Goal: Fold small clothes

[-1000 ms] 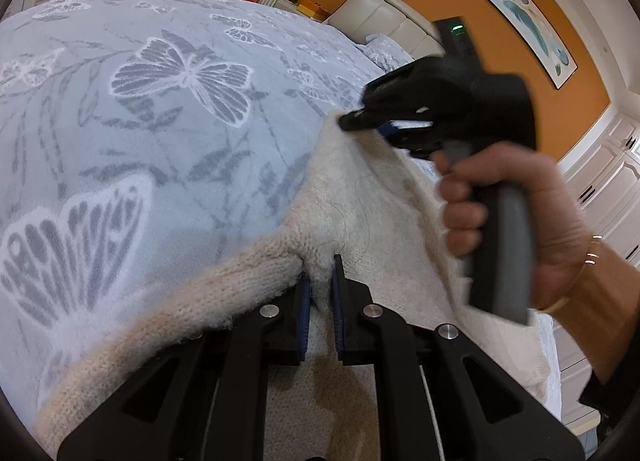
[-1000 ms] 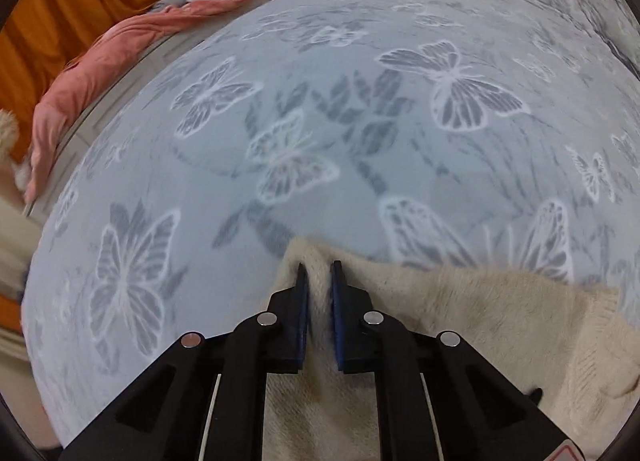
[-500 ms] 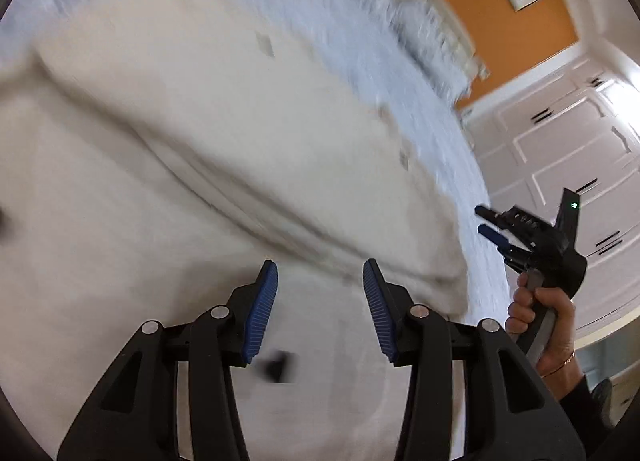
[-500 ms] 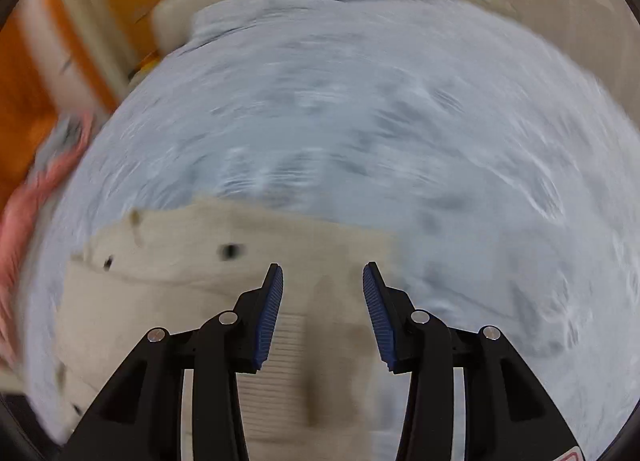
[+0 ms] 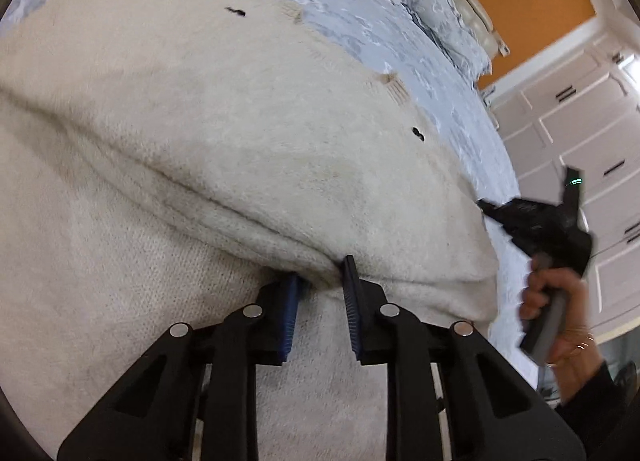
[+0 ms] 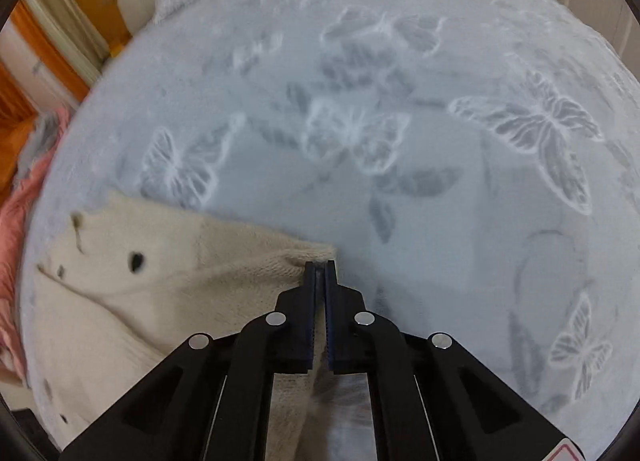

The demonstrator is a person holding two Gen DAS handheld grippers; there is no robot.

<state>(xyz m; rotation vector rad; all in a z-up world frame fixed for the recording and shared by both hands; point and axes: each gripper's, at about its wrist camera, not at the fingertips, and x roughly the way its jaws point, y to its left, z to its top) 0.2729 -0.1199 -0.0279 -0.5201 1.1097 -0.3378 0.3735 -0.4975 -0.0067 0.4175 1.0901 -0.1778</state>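
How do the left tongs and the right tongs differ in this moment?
The left tongs have a gap between the pads and are closing around a thick fold of the cream sweater; the right tongs are shut at the sweater's corner. The left tongs sit over the sweater's middle; the right tongs sit at its edge, beside the butterfly bedspread. Both have blue pads.

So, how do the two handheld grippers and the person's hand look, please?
Both the left gripper and right gripper are matte black, with blue ribbed fingers and silver round rivets. The hand wears thin bracelets and a dark sleeve; its gripper has a grey handle and a green light.
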